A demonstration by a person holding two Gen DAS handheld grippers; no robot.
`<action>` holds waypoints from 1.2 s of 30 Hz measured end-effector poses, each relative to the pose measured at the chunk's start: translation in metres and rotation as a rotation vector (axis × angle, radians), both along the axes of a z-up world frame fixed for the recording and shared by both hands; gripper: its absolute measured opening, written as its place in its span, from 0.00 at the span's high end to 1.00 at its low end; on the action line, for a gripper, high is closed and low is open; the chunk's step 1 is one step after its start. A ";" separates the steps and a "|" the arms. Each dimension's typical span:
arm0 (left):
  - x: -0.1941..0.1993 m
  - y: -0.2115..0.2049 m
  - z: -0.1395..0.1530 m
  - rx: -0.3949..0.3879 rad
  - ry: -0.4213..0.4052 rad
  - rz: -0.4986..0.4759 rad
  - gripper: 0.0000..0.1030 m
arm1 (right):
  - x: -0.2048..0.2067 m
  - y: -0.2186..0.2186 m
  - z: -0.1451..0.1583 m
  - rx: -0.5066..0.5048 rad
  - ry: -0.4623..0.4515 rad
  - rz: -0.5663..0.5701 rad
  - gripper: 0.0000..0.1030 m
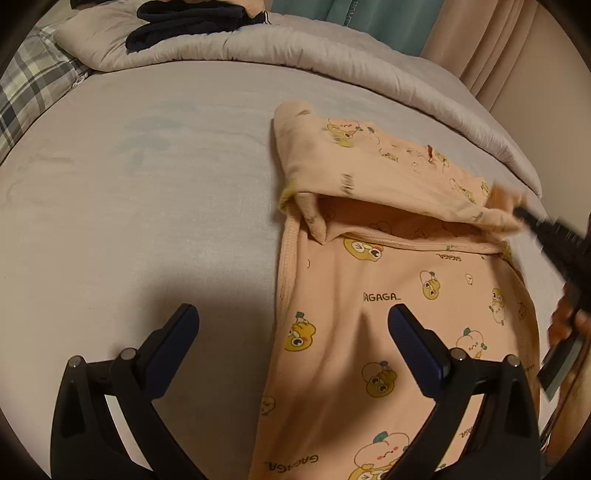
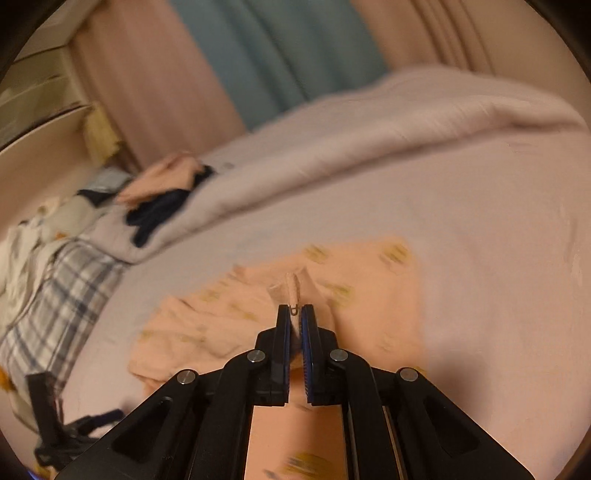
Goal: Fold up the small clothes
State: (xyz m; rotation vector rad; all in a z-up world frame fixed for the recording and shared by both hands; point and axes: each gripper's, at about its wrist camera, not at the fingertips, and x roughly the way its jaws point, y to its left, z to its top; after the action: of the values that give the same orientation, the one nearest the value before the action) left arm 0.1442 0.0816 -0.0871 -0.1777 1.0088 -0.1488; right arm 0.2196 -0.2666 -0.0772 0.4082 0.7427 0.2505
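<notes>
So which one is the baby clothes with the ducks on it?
Look at the wide grey bed sheet. On it lies the peach garment, its top part folded over, with the right gripper shut on a pinch of it. Only it has yellow ducks and "GAGAGA" printed on it.

A pale grey bed sheet (image 1: 147, 184) covers the mattress, and a rumpled light grey quilt (image 1: 295, 48) lies bunched along its far edge. A dark navy garment (image 1: 184, 22) sits on the quilt, and a blue-and-white plaid pillow (image 1: 29, 85) lies just beside it. Behind the bed hang pink curtains (image 2: 147, 81) and 1 teal curtain (image 2: 277, 51).
</notes>
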 end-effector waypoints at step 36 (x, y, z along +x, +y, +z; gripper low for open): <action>0.130 0.002 0.008 -0.269 0.084 0.030 0.36 | 0.018 -0.040 -0.034 0.000 0.180 -0.043 0.88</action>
State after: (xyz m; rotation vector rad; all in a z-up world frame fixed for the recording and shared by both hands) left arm 0.2737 0.0835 -0.0788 -0.4474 1.0673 -0.2518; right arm 0.2372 -0.3063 -0.1113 0.4501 0.9093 0.1749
